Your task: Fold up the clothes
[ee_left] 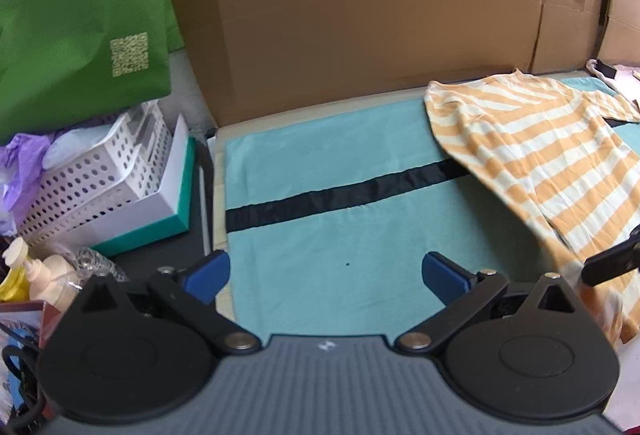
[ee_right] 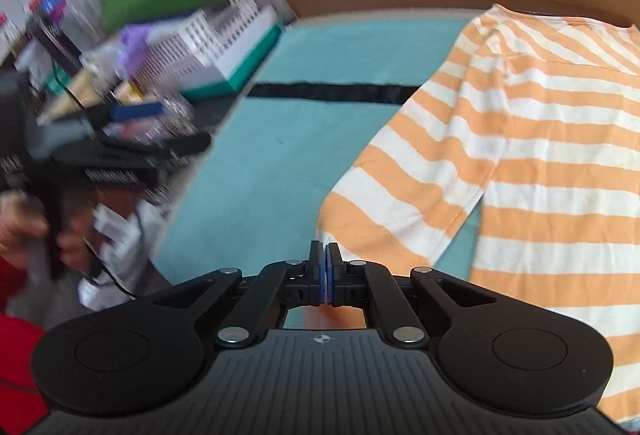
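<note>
At the far left stood a green bag, and below it a white perforated basket sat in a white box with a teal edge. Some bottles were at the lower left corner. Behind everything stood a large cardboard box.

The teal cloth covered the work surface, and a black stripe ran across it from left to right. The left gripper was above the bare part of this cloth; its blue pads stood wide apart and nothing was between them.

The striped shirt, orange and white, lay on the right part of the cloth and covered the right end of the black stripe. Its long axis ran from the near edge to the far edge, with the neck end pointing toward the cardboard box. One sleeve reached to the near left.

The right gripper had its jaws pressed together at the near hem of this sleeve. Whether fabric was pinched between them, I could not tell.
</note>
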Tool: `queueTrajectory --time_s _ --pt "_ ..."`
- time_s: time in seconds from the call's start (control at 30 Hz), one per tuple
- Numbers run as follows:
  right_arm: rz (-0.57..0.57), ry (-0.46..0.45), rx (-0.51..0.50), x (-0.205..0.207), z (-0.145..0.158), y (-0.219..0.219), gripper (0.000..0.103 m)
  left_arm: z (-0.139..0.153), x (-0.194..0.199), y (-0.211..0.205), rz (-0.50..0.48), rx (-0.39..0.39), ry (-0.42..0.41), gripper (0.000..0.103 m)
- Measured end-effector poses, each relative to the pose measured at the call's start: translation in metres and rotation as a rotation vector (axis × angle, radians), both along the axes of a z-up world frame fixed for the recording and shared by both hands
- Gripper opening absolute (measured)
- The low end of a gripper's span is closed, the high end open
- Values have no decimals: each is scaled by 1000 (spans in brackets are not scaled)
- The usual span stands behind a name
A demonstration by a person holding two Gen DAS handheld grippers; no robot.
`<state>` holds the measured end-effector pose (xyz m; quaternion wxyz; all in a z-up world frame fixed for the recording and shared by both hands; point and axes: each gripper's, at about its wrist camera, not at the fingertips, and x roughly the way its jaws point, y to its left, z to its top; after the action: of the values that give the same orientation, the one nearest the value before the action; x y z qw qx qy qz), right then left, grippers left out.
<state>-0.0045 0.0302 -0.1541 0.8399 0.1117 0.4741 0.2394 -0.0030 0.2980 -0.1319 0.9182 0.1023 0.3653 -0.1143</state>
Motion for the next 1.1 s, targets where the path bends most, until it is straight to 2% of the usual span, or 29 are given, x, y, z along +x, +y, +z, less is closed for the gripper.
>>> queueTrajectory --time_s 0.2,0.37,0.43,0.47,0.53,0.57,0.63,0.8,0.87,0.93,1.1 --pt "-53 12 232 35 9 34 2 10 3 21 60 -13 -14 102" --pt "-75 -11 198 61 -18 86 2 18 4 32 88 1 -33 102" --pt "-30 -33 142 66 -28 109 2 21 3 34 92 16 -47 101" --pt "-8 -43 115 68 -34 120 2 20 3 34 97 50 -53 102" --pt "-9 13 111 76 -47 123 8 17 4 38 93 72 -48 102" --pt "-9 42 109 80 -53 125 15 16 4 40 89 75 -44 102" --pt "-19 81 102 85 -59 122 38 13 6 43 87 70 -36 102" --pt "-83 -47 152 66 -31 62 42 6 17 40 54 -7 0 102" --pt "-144 -127 -41 58 -26 43 42 -1 19 32 20 -27 22 102" --pt "-146 -194 -232 57 -28 30 42 -12 21 21 -7 -43 60 102" --pt "-75 -335 -472 102 -28 23 42 -46 23 -5 -23 -94 195 102"
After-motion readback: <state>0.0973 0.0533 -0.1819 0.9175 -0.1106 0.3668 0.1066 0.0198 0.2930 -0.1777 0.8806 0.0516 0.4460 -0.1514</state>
